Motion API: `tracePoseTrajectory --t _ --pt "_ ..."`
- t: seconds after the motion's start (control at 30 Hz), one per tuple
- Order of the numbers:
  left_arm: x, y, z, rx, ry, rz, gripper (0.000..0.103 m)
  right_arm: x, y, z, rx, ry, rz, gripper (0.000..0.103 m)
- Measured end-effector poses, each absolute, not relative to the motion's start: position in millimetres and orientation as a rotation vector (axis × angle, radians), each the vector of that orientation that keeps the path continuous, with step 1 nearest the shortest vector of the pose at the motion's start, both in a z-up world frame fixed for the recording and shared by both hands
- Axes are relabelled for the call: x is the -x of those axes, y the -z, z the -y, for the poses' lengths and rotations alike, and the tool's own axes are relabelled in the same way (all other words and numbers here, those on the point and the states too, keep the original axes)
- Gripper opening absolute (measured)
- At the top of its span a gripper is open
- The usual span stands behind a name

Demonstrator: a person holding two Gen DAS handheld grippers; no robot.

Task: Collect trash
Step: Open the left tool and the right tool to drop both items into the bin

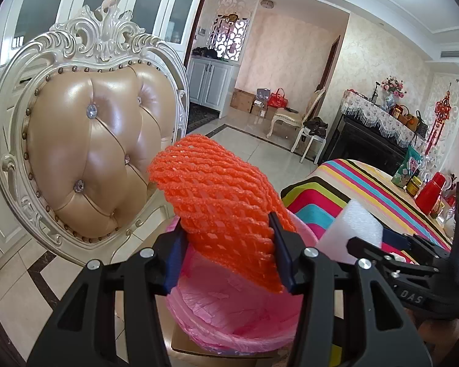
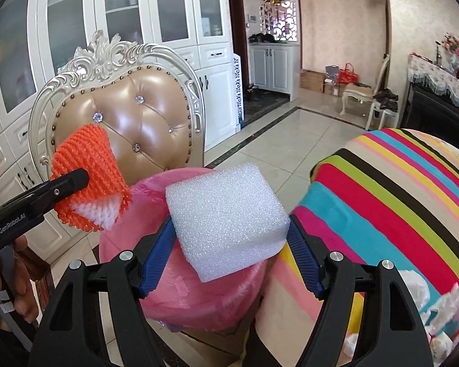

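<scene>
Chair (image 2: pixel 128 116) sits right behind the bin, striped surface (image 2: pixel 397 189) to its right; looks like the bin is parked between them so trash off the surface has a short trip.

Pink bin (image 2: pixel 192 299), lined with a pink bag, is below both grippers with its mouth clear. I judge this as the drop step, nothing released yet.

White foam block (image 2: pixel 226 214): right gripper (image 2: pixel 229 260) has its jaws clamped on the block's two sides, block hanging over the bin's near rim.

Orange foam net (image 1: pixel 223 202): left gripper (image 1: pixel 226 253) has its jaws clamped on the net's lower half, rest sticks up free, directly above the bin mouth. White patch on its underside in the right view.

More white scraps (image 2: pixel 413 287) left on the surface.

Writing: "GenRobot.AI" on the left gripper's arm, "DAS" on the right gripper's body.
</scene>
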State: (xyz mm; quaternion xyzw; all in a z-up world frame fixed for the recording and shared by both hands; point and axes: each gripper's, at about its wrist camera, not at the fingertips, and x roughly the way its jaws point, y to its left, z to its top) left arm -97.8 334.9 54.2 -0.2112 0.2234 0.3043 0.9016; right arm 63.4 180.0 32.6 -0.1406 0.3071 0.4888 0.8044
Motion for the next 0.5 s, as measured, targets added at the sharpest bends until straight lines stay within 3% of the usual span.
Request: tracePoseTrajectory --t 0.13,0.23,0.5 --pt "97 -53 -341 0.453 -0.611 -0.454 0.058 -64 -30 -192 0.316 -1.058 -0.662 0.081" --pt "95 -53 -342 0.465 -0.596 -0.445 0.075 -65 -29 -195 0.327 -1.061 -0.66 0.083" --pt "91 -50 -340 0.476 -0.575 -0.438 0.076 -72 -34 -181 0.302 -1.016 -0.656 0.085"
